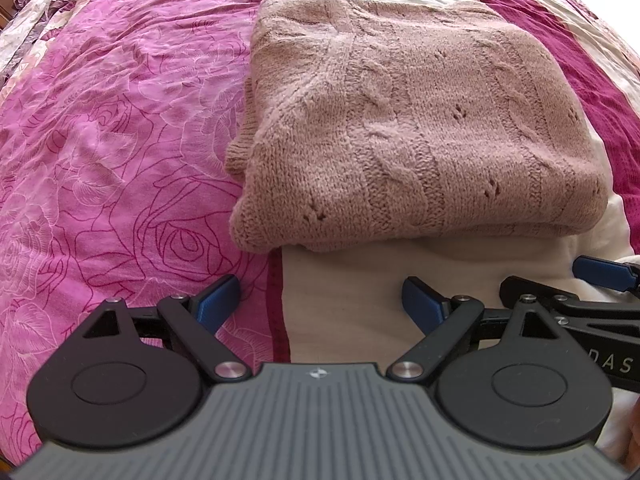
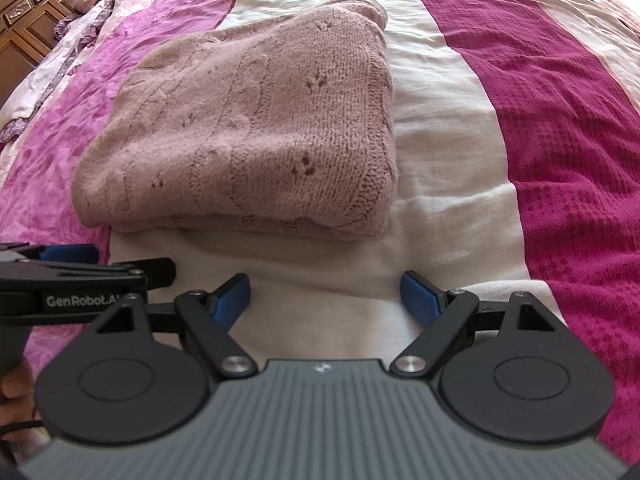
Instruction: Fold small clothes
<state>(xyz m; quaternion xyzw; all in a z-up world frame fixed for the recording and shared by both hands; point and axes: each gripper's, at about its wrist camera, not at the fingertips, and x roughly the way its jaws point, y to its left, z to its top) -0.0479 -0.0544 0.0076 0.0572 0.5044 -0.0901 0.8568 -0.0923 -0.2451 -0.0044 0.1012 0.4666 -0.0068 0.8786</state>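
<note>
You hold both grippers side by side, low over the near edge of the bed [image 1: 120, 128], each pitched steeply downward toward the cream stripe of the bedspread. Your left gripper [image 1: 320, 300] has its blue-padded fingers [image 1: 218, 300] spread wide with nothing between them, only bare cream and pink cloth below. Your right gripper [image 2: 326, 298] sits just beside it on the right, its fingers [image 2: 420, 298] likewise wide apart and empty; in the left wrist view its near finger shows at the right edge, and in the right wrist view the left gripper's body pokes in from the left, with part of your hand [image 2: 14, 388] on its handle. The folded pink cable-knit sweater [image 1: 416, 128] lies flat on the bed just beyond both sets of fingers, not touched by either, straddling the seam between the rose-printed pink panel and the cream stripe, with a deep magenta stripe [image 2: 560, 140] farther right.
</note>
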